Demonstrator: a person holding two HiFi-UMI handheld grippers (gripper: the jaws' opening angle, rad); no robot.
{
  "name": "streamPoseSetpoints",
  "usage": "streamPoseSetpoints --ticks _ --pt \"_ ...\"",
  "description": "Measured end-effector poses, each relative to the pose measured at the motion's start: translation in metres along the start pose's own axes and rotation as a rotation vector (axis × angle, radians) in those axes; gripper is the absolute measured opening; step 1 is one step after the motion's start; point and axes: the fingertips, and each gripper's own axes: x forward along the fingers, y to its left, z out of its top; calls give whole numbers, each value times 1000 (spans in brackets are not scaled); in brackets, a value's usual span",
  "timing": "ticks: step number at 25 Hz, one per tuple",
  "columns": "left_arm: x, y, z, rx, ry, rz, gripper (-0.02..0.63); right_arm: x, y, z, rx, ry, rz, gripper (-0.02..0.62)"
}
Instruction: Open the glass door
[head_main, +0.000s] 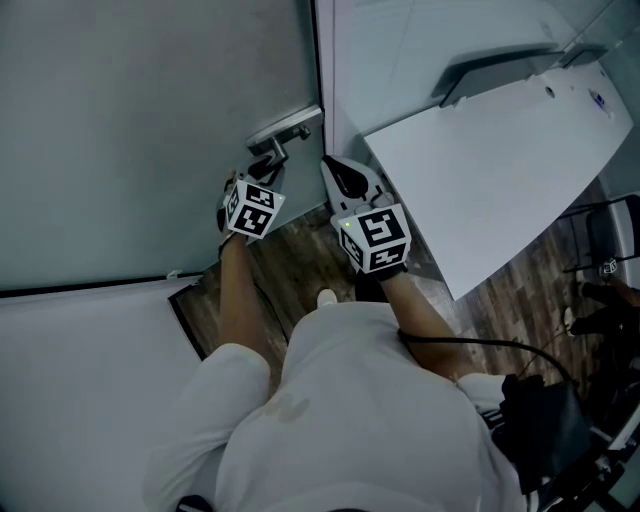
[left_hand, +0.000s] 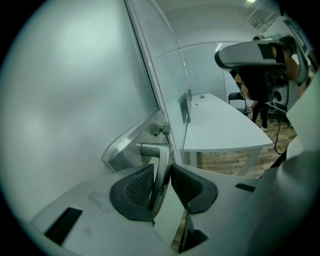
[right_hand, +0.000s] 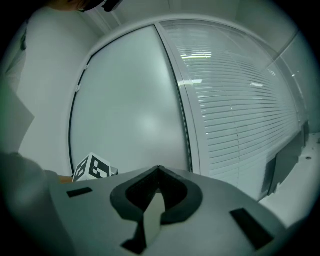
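The glass door, far left, looks shut against its frame. Its one lever handle is clamped between the left gripper's pads, so pressing it down and swinging the door are left. The right gripper hovers to the right, jaws together and empty. Count: one door, one handle, two grippers, one white table.

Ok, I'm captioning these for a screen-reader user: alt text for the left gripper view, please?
The left gripper is clamped on the metal lever handle of a frosted glass door. Past the door's edge stands a white table on wood flooring.
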Motion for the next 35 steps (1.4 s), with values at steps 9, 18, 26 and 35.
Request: streamPoseSetpoints --ticks 9,18,26,35 --pt "-23 -14 -3 228 191 52 97 -39 28 13 -12 -38 -30 3" --pt "-15 -31 3 262 178 41 97 -74 23 12 77 -72 -106 3" --pt "-40 -64 -11 303 170 34 97 -111 67 -8 43 -37 -115 3" --pt "-66 -105 -17 297 207 61 97 -145 85 10 15 -91 -37 3"
